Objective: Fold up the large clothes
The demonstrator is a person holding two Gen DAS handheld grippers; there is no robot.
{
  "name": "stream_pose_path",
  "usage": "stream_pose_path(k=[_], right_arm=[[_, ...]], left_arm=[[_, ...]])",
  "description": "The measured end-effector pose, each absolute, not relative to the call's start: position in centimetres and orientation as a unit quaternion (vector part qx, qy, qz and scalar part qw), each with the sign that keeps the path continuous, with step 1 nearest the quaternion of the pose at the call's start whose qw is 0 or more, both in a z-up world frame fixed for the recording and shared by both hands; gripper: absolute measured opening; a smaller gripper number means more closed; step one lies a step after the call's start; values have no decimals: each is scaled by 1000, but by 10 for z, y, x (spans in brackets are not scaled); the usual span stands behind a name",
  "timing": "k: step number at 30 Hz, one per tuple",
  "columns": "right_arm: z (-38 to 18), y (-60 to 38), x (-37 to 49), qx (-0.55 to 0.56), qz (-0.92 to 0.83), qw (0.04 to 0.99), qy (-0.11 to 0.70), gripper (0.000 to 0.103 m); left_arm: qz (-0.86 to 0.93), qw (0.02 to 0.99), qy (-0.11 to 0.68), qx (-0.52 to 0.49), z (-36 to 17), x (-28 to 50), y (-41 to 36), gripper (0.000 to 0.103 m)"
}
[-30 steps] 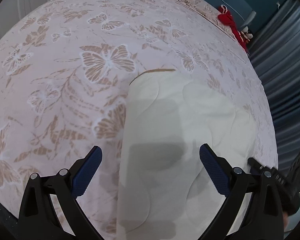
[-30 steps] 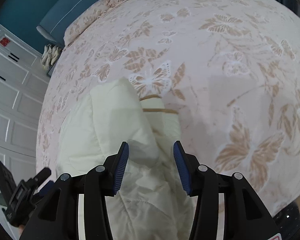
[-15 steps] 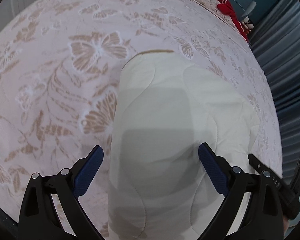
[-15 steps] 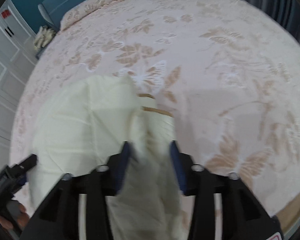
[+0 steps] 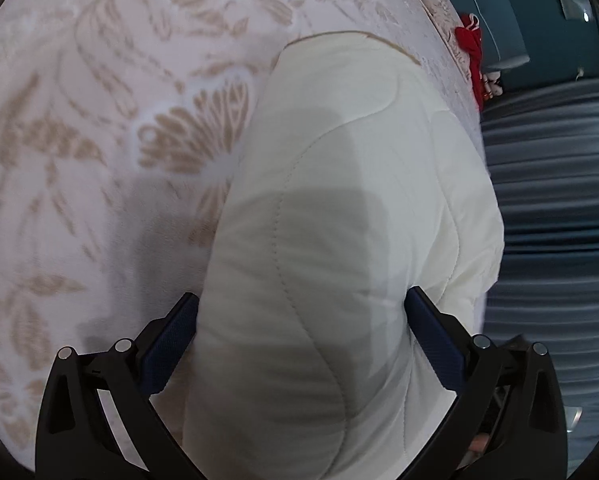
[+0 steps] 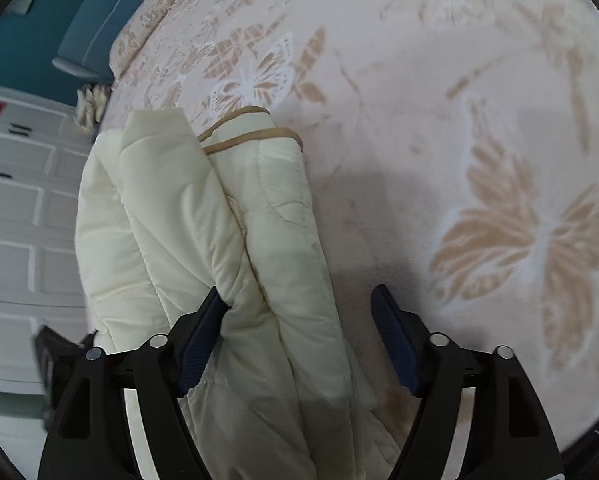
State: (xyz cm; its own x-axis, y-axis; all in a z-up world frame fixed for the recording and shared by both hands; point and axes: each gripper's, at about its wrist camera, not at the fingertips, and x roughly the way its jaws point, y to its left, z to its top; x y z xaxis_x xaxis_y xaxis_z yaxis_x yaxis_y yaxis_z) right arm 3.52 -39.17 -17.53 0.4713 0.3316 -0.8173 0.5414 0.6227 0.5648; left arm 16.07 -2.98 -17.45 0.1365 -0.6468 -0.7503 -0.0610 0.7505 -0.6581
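**A:** Left wrist view first. What's there?

**B:** A cream quilted garment, folded into a thick bundle, lying on the bed near its edge by the grey curtain. The left gripper has its jaws spread wide, one on each side of the bundle; the padding bulges between them and hides part of each. They straddle it but do not look clamped. I'd judge that stance is for pressing or steadying the fold so the puffy filling doesn't spring back.

**A:** And the right wrist view?

**B:** The same garment, seen from its layered side, with tan trim at the far end. The right gripper is also open: its left jaw touches the padded roll, while the right jaw stands clear over bare bedspread. A dark tool shows at the left edge, likely the other gripper.

**A:** Where does the task stand?

**B:** Probably late; the bundle looks compact, though its layers sit loosely apart.
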Motion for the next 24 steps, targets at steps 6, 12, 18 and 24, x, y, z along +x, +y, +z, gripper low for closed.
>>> stream_pose_path(k=[6,12,18,24], right_arm=[[-181,-389,38,442,-49,746,495,77],[-189,-391,48,489,-1,729,480,53],[-161,-382,45,456,0,756,470,26],[-111,-375,15,449,10,790,418,25]], left_arm=[[-234,710,610,-263,-180,162,-42,98],[-238,725,604,-230,-171,162,-59,96],[-245,763,573,-169,-123,149,-77,63],[-296,794,514,-135,-55,126,-80,58]])
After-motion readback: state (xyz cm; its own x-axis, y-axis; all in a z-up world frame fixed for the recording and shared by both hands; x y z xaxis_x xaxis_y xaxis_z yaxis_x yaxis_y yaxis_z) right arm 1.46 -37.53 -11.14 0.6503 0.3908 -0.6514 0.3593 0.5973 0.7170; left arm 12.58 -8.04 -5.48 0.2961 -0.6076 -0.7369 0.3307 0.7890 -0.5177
